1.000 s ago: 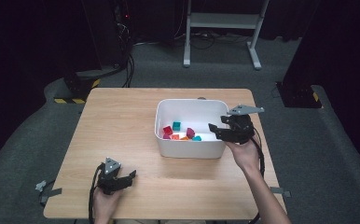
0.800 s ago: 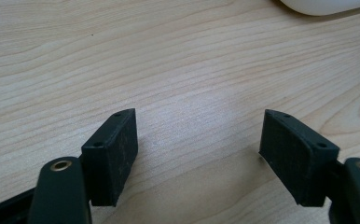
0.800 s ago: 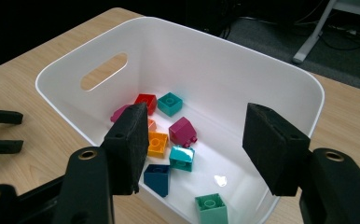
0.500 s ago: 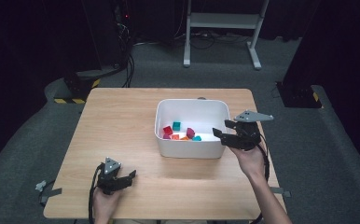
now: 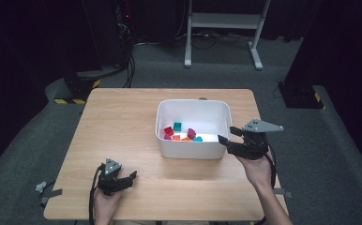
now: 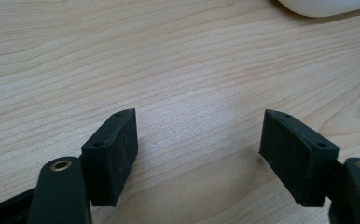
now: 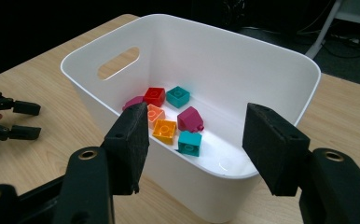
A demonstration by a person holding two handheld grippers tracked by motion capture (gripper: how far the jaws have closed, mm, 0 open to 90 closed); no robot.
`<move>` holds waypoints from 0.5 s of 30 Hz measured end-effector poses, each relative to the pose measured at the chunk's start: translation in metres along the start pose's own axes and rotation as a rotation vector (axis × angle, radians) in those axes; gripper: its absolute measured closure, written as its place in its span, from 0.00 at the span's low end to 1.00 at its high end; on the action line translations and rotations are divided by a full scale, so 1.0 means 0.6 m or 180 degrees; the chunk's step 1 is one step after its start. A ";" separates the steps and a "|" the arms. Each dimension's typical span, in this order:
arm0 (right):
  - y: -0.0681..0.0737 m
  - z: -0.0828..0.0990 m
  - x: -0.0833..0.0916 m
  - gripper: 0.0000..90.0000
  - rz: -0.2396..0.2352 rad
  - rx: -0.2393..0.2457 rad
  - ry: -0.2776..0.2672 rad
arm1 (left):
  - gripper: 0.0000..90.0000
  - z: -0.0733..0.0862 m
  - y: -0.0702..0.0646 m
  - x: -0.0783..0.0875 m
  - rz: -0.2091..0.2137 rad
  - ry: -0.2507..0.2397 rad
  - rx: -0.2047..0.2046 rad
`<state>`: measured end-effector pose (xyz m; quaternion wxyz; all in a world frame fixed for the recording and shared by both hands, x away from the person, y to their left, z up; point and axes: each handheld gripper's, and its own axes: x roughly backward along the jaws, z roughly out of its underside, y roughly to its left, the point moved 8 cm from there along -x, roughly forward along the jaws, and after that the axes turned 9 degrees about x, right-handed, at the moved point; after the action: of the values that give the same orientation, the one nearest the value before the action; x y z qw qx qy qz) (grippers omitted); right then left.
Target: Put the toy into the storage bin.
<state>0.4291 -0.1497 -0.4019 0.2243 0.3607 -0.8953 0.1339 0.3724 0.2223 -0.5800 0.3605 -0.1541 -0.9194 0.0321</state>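
1. Since the earlier frames, the right gripper (image 5: 226, 135) is sitting farther out to the right of the white bin (image 5: 192, 149), having drawn back from over the bin's right rim, while the left gripper (image 5: 131, 178) is resting in the same spot near the table's front left.
2. Seen from its own view, the right gripper (image 7: 194, 140) is hanging with its jaws about half apart and nothing between the pads, pointing at the bin's near wall (image 7: 187, 184) from just outside it.
3. Inside the bin, small toy bricks are lying loose on the floor: a red brick (image 7: 154, 95), a teal brick (image 7: 177, 95), a magenta brick (image 7: 190, 119), an orange brick (image 7: 164, 131) and a second teal brick (image 7: 189, 142), clustered towards the side with the handle slot (image 7: 118, 62).
4. In its own view the left gripper (image 6: 197, 140) is standing wide open over bare wood, gripping nothing.
5. No writing or brand mark is readable on the bin, the bricks or the grippers.
6. Open wood is lying across the whole left half of the table (image 5: 118, 122); the bin is sitting right of centre, leaving a narrow strip to the right edge, where the right hand (image 5: 256, 168) is working.
7. Beyond the table's far edge, dark floor, cables and a white stand's legs (image 5: 226, 33) are showing.
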 end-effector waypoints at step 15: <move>0.018 0.019 0.017 0.46 -0.0084 0.0002 -0.0102 | 0.31 0.000 0.000 0.000 0.0002 0.0000 0.0002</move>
<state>0.4116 -0.1523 -0.4074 0.2116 0.3746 -0.8940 0.1254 0.3724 0.2223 -0.5800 0.3605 -0.1542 -0.9193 0.0325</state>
